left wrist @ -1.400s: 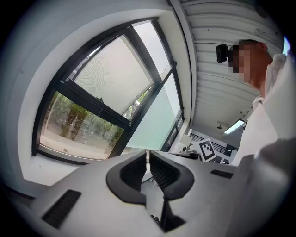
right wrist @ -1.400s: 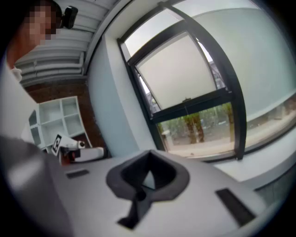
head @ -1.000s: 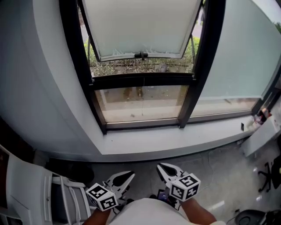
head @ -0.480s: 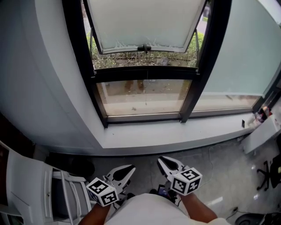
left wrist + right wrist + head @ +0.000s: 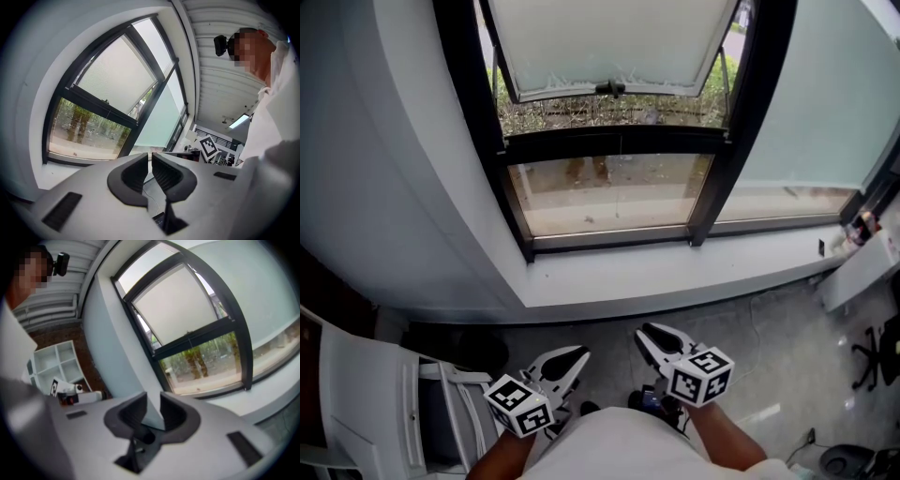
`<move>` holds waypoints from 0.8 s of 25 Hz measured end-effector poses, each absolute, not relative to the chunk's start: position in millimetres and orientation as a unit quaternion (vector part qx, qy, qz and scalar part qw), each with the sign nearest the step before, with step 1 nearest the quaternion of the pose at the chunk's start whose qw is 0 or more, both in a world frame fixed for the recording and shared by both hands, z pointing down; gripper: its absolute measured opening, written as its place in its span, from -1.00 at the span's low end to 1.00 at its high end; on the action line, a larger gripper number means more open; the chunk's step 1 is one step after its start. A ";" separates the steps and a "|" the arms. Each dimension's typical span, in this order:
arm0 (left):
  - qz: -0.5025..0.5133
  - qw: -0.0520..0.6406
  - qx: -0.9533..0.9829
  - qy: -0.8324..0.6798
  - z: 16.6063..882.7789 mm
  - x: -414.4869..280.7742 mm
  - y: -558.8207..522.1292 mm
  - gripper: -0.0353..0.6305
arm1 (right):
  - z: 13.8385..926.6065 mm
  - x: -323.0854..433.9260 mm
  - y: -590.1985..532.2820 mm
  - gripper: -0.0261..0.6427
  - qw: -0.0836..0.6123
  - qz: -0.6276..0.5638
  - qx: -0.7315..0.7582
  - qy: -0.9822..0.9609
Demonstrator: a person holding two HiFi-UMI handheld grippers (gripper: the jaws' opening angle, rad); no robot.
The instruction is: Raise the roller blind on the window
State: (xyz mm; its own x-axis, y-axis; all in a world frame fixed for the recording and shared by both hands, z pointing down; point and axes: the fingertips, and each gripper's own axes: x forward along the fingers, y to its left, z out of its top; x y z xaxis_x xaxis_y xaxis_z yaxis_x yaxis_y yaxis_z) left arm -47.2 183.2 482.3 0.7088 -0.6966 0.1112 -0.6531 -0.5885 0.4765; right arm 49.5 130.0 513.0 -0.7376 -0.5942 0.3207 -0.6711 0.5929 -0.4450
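The pale roller blind point(image 5: 609, 42) covers the upper part of the dark-framed window, and its bottom bar point(image 5: 609, 89) hangs above the clear lower panes. It also shows in the left gripper view as the blind point(image 5: 117, 77) and in the right gripper view as the blind point(image 5: 180, 310). Both grippers are held low by my body, far short of the window. My left gripper point(image 5: 572, 356) point(image 5: 150, 161) is shut and empty. The jaws of my right gripper point(image 5: 649, 333) point(image 5: 153, 401) are opening, with a narrow gap and nothing between them.
A white sill point(image 5: 675, 277) runs under the window. A frosted glass panel point(image 5: 825, 103) stands to the right. White shelving point(image 5: 375, 403) is at my lower left, and a black office chair point(image 5: 877, 361) is at the right edge. Grey floor lies between me and the sill.
The head view has shifted slightly, so the window sits a little differently in frame. Both grippers stay low near my body, barely moved.
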 end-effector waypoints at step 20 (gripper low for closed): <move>-0.035 0.271 0.879 -0.390 506.8 -72.6 150.5 -0.76 | 542.5 28.4 88.0 -0.68 0.087 0.296 0.358 -0.881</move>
